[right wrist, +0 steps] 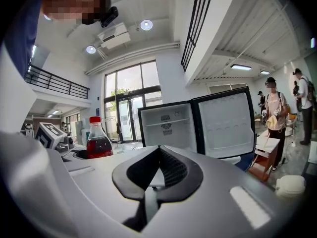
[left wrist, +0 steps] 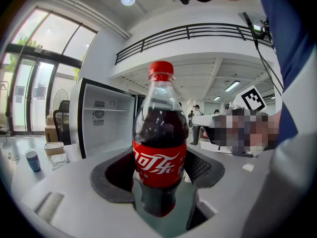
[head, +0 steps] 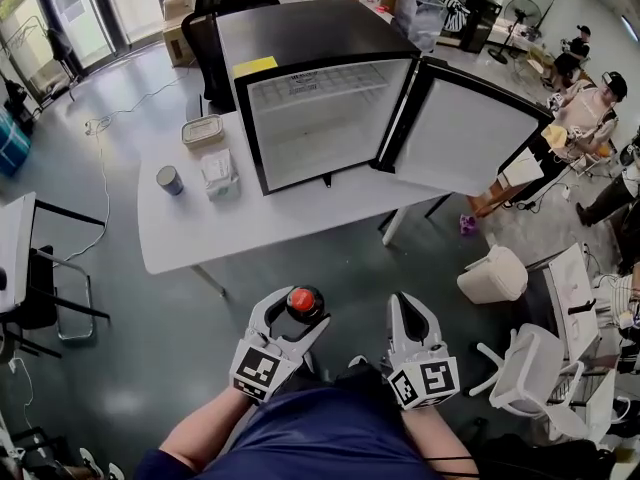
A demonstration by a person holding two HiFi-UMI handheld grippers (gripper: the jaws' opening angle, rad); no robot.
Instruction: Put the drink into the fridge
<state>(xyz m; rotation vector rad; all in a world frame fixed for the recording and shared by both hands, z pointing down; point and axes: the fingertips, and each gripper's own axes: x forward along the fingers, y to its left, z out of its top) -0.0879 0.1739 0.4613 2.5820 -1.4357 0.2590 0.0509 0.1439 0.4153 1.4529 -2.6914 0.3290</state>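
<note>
A cola bottle [left wrist: 159,148] with a red cap [head: 303,300] and red label stands upright between the jaws of my left gripper [head: 296,315], which is shut on it. The same bottle [right wrist: 99,142] shows at the left of the right gripper view. My right gripper [head: 414,316] is shut with nothing in it, close to my body beside the left one. The small black fridge [head: 325,118] stands on the white table [head: 180,238] ahead with its door [head: 460,138] swung open to the right. Its white inside [right wrist: 171,128] holds one wire shelf and nothing else.
On the table left of the fridge are a lidded box [head: 203,130], a packet [head: 218,173] and a small cup [head: 170,180]. A black chair [head: 215,8] stands behind the fridge. White stools [head: 495,273] and chairs [head: 535,368] are at the right. People [head: 585,98] stand at the far right.
</note>
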